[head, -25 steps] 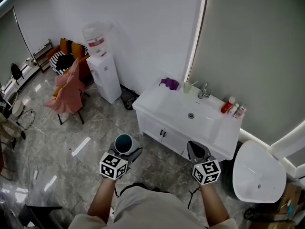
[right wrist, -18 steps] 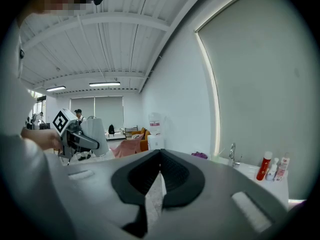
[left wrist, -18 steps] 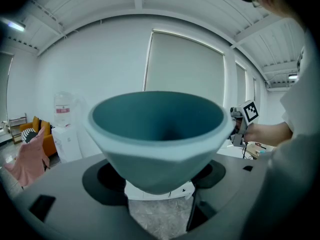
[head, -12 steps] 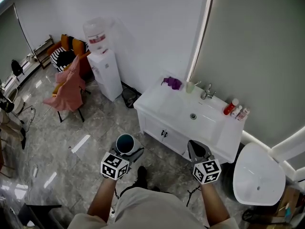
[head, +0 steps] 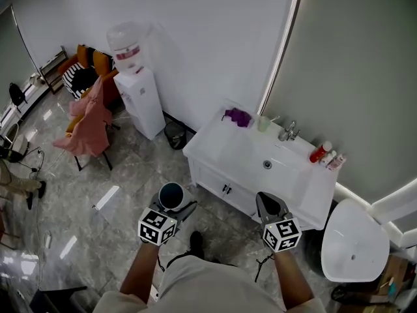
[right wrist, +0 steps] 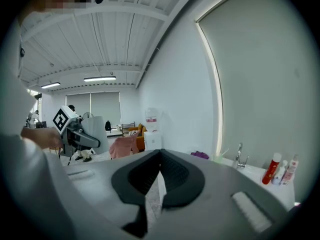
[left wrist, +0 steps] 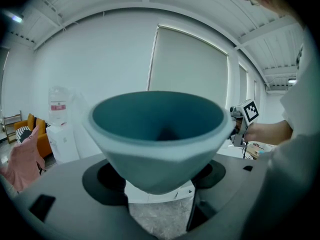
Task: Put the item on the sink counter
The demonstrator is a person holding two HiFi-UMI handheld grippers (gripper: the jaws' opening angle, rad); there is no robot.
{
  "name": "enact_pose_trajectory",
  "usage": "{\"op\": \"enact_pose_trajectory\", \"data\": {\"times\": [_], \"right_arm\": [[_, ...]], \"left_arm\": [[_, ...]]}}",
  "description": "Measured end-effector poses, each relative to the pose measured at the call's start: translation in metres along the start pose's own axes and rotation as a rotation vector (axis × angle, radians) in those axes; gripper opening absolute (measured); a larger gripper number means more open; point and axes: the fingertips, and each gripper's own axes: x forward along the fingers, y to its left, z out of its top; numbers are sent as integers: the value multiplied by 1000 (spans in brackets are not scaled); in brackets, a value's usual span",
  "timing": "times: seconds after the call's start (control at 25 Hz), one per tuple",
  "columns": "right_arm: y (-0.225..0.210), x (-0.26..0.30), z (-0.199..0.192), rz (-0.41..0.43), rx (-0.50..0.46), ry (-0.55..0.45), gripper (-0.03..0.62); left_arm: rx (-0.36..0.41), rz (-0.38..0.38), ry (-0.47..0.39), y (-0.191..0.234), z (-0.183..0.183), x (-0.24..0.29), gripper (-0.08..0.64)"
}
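A cup, teal inside and pale outside, sits upright between the jaws of my left gripper, which is shut on it over the floor, short of the sink counter. In the left gripper view the cup fills the middle and hides most of the counter behind it. My right gripper hangs near the counter's front edge with its jaws together and nothing in them. Its tips meet in the right gripper view, where the left gripper shows off to the left.
On the white counter are a basin with a drain, a faucet, a purple cloth, a green cup and a red bottle. A water dispenser, a bin, a draped chair and a toilet stand around.
The person has stepped toward the sink counter, carrying both grippers along. The cup stays in the left grip and the right jaws stay together.
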Motion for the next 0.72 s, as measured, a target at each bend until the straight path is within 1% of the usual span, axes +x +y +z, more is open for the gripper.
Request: {"op": "enact_pose_trajectory", "data": {"times": [0.24,0.48,0.72], "right_arm": [[-3,45,3,-27,13,19,11],[-4,85,9,-71,17,32,11],[-7,115,15,-118,13,42,11]], "left_arm": [[9,-31,19,42,12,25,353],[28,-79,34,82,23,48,353],[41,-124,39,115,30,67,353]]}}
